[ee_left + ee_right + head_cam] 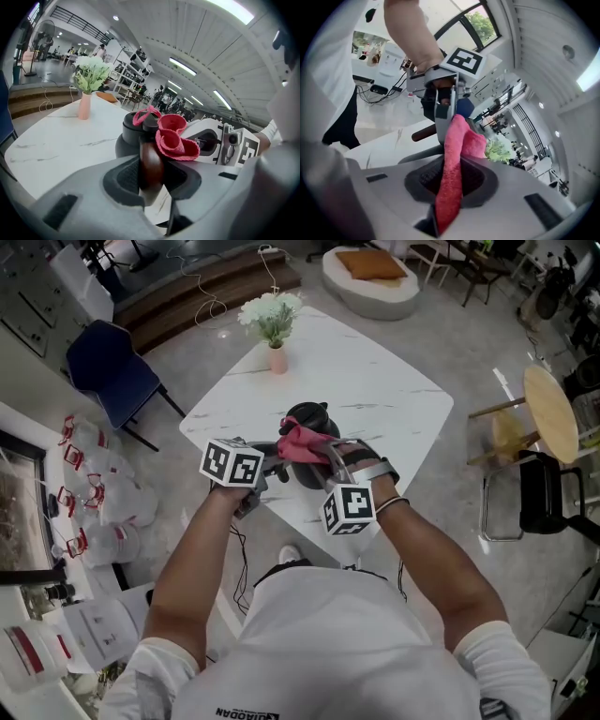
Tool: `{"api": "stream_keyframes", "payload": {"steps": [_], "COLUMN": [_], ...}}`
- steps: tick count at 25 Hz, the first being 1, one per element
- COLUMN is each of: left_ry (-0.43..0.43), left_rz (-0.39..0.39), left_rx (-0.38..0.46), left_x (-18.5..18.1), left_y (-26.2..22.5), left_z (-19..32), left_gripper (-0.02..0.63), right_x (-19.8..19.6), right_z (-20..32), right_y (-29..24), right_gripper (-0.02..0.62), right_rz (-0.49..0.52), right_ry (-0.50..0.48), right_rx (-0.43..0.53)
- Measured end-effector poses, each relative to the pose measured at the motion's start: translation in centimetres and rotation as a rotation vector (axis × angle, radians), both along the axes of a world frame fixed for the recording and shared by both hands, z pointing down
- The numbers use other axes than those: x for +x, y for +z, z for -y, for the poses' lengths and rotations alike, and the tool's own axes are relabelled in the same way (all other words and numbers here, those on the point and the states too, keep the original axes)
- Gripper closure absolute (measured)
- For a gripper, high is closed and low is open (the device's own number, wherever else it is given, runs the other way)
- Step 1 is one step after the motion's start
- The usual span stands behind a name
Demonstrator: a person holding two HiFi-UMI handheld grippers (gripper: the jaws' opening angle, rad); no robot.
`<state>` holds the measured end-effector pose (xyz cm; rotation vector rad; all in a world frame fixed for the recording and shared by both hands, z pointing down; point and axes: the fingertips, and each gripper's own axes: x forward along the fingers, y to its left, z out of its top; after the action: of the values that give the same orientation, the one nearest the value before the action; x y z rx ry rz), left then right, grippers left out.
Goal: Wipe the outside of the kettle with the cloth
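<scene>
Left gripper view: the left gripper (152, 177) is clamped on the kettle (127, 140) by its brown handle (150, 157). The right gripper (449, 187) pinches the pink cloth (454, 140) atop it, near the table (384, 390)'s near edge.

White marble table (394, 390), blue chair (112, 367) near it, grey floor (469, 343); round pouffe (370, 282) beyond — strip lights (183, 65) overhead

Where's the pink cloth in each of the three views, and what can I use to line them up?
Head view: cloth at centre, against the black kettle.
Left gripper view: cloth at centre, bunched beside the kettle.
Right gripper view: cloth at lower centre, pinched in the right gripper.
Shared landmark: the white flowers, blurry in the right gripper view.
</scene>
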<state>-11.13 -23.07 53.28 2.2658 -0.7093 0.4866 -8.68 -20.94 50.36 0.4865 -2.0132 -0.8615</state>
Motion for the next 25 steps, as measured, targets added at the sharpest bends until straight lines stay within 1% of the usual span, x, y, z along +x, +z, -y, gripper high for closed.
{"api": "stream_keyframes", "payload": {"steps": [3, 6, 9, 11, 16, 21, 25], "left_ry": [0.012, 0.028, 0.045, 0.048, 0.030, 0.009, 0.012], "left_rz": [-0.015, -0.026, -0.027, -0.028, -0.041, -0.050, -0.043], "left_rx": [-0.014, -0.028, -0.034, -0.036, -0.040, -0.046, -0.040], "left_x": [-0.6, -0.8, -0.8, -0.8, -0.7, -1.0, -1.0], "left_y": [0.1, 0.2, 0.2, 0.2, 0.1, 0.2, 0.4], "left_z": [0.3, 0.5, 0.5, 0.5, 0.5, 0.6, 0.6], "left_gripper": [0.505, 0.505, 0.505, 0.505, 0.505, 0.505, 0.505], "right_x": [-0.7, -0.9, -0.6, -0.5, -0.1, 0.9, 1.4], "right_z": [-0.1, -0.6, -1.2, -1.6, -2.7, -4.5, -5.8], "right_y": [0.3, 0.7, 0.9, 1.2, 2.4, 6.1, 8.9], "right_gripper": [0.532, 0.532, 0.532, 0.532, 0.532, 0.533, 0.533], "right_rz": [-0.036, -0.099, -0.135, -0.148, -0.160, -0.212, -0.234], "right_ry": [-0.071, -0.172, -0.239, -0.265, -0.298, -0.324, -0.350], "right_rx": [0.047, 0.109, 0.127, 0.121, 0.100, 0.023, -0.014]}}
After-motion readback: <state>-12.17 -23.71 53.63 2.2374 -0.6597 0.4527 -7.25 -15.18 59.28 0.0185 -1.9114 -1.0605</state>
